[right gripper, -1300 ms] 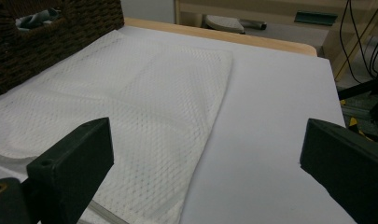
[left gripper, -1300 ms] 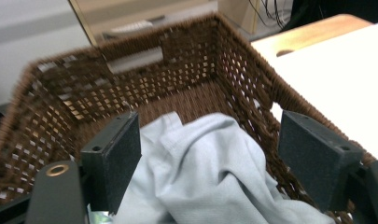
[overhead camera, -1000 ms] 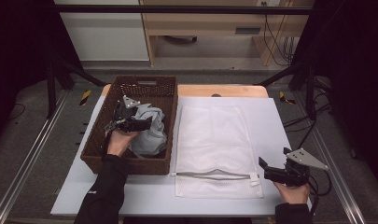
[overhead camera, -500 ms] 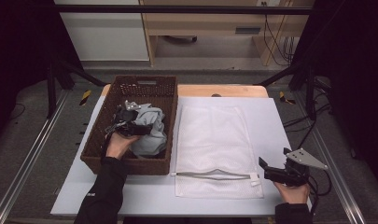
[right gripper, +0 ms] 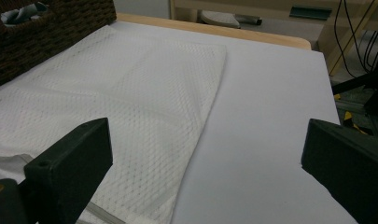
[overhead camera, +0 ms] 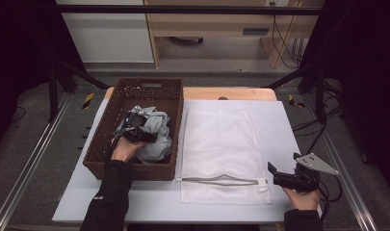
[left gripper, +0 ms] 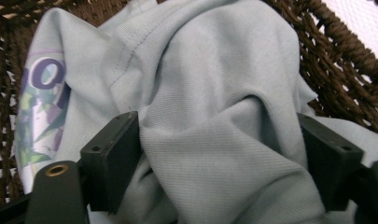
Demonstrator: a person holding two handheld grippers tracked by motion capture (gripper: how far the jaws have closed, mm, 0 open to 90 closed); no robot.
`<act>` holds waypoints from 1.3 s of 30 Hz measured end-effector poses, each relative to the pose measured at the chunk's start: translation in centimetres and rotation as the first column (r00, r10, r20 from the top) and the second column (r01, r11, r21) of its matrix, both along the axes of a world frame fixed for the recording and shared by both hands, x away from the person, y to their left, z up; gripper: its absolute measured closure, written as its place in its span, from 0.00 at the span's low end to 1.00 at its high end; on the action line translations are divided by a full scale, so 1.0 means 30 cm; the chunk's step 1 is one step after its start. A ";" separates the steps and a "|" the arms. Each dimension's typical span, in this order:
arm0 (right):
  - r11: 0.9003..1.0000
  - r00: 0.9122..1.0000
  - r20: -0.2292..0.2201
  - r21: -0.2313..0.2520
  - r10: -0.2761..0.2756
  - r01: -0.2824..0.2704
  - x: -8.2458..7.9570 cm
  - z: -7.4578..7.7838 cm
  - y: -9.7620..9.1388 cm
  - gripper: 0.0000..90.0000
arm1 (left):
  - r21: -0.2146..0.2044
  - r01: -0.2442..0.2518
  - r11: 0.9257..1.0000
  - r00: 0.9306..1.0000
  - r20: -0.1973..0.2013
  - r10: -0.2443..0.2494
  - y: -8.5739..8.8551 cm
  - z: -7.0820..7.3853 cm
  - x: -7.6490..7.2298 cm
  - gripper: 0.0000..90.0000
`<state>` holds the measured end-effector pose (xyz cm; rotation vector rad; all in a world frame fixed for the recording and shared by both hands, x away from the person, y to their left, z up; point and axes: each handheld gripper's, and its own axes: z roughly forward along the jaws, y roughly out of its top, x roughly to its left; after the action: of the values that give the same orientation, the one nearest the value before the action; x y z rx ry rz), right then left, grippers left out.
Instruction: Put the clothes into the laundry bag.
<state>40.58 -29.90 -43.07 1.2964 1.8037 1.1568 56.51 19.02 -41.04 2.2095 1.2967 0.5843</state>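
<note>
While the left gripper (left gripper: 219,158) sits deep in the basket (overhead camera: 116,104), its jaws spread around the shirt (left gripper: 210,93).
Right gripper (overhead camera: 275,174) is released too, hovering beside the mesh bag (overhead camera: 221,144), plenty of bare table (overhead camera: 274,120) around.

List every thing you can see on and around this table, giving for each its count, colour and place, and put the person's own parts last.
Woven wicker basket: one, dark brown, left part of the table.
Light grey-blue cotton T-shirt with a purple and green print: one, crumpled inside the basket.
White mesh laundry bag with a grey zip: one, flat on the table, right of the basket, zip end nearest the person.
Table: one, white top with a pale wooden far edge.
Wooden furniture: light brown, on the floor beyond the table.
Left gripper: one, black, jaws open around a fold of the T-shirt.
Right gripper: one, black, jaws open, at the table's near right corner, beside the bag.
</note>
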 end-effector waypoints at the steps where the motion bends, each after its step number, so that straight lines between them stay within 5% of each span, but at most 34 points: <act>1: 1.000 1.000 0.001 -0.001 -0.001 0.001 0.000 0.000 0.000 0.02 | 0.003 0.000 1.000 1.000 -0.010 0.000 -0.002 -0.005 0.002 0.26; 13: 1.000 1.000 -0.007 -0.002 -0.009 0.009 0.003 -0.005 -0.001 0.02 | 0.051 0.005 0.999 0.994 -0.112 0.000 -0.012 -0.041 0.019 0.30; 22: 1.000 1.000 -0.006 -0.007 -0.011 0.011 0.003 -0.005 -0.003 0.02 | 0.106 -0.006 0.994 0.976 -0.217 0.029 -0.019 -0.054 0.026 0.65; 29: 1.000 1.000 -0.015 -0.010 -0.008 0.008 0.005 -0.009 -0.001 0.02 | 0.093 -0.016 0.996 0.971 -0.237 0.038 -0.006 -0.046 0.019 0.82; 33: 1.000 1.000 -0.016 -0.007 -0.009 0.009 0.003 -0.008 -0.003 0.02 | 0.040 -0.029 0.999 0.981 -0.191 0.036 0.008 -0.021 0.008 0.86; 36: 1.000 1.000 -0.013 -0.007 -0.010 0.010 0.003 -0.007 -0.005 0.02 | -0.010 -0.030 1.000 0.996 -0.084 0.029 0.013 0.010 -0.013 0.87; 39: 1.000 1.000 -0.012 -0.008 -0.010 0.010 0.003 -0.007 -0.004 0.02 | -0.044 -0.033 0.998 0.999 0.014 0.034 0.023 0.035 -0.033 0.88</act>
<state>40.66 -30.03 -43.28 1.3089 1.8070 1.1381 55.53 19.69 -39.98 2.1480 1.3291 0.5788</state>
